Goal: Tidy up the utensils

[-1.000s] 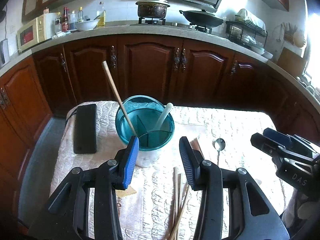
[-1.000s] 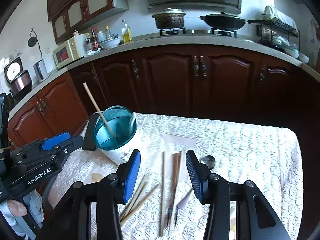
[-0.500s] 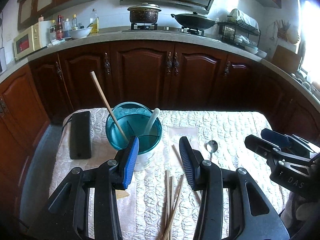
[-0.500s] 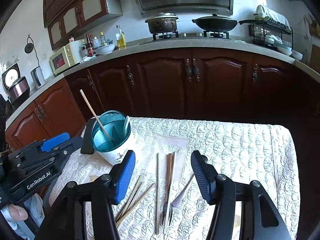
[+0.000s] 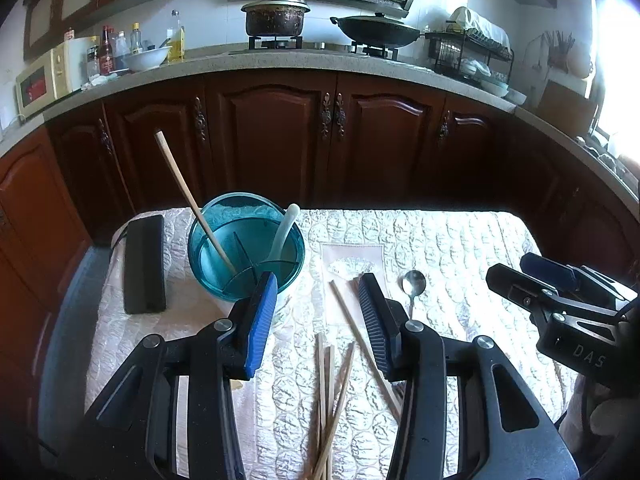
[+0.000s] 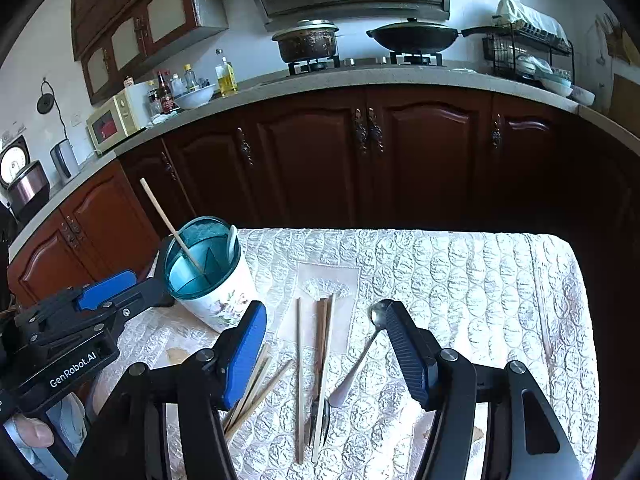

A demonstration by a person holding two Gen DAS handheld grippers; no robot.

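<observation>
A white utensil holder with a blue divided insert (image 5: pixel 246 246) (image 6: pixel 208 268) stands on the table at the left. One chopstick (image 5: pixel 192 200) and a white spoon (image 5: pixel 284 228) lean inside it. Loose chopsticks (image 5: pixel 328 392) (image 6: pixel 298 376) and a metal spoon (image 5: pixel 414 284) (image 6: pixel 360 360) lie flat on the quilted cloth. A dark-handled utensil (image 6: pixel 318 420) lies among them. My left gripper (image 5: pixel 316 316) is open and empty above the chopsticks, near the holder. My right gripper (image 6: pixel 324 344) is open wide and empty above the loose utensils; it also shows in the left wrist view (image 5: pixel 560 304).
A black rectangular case (image 5: pixel 144 264) lies left of the holder. The white quilted tablecloth (image 6: pixel 460 280) covers the small table. Dark wooden cabinets (image 5: pixel 280 136) and a counter with pots stand behind. My left gripper body (image 6: pixel 68 332) sits at the table's left edge.
Both grippers have pulled back and risen, so the holder and utensils look farther away. The right gripper's jaws have opened wider. Nothing on the table has moved.
</observation>
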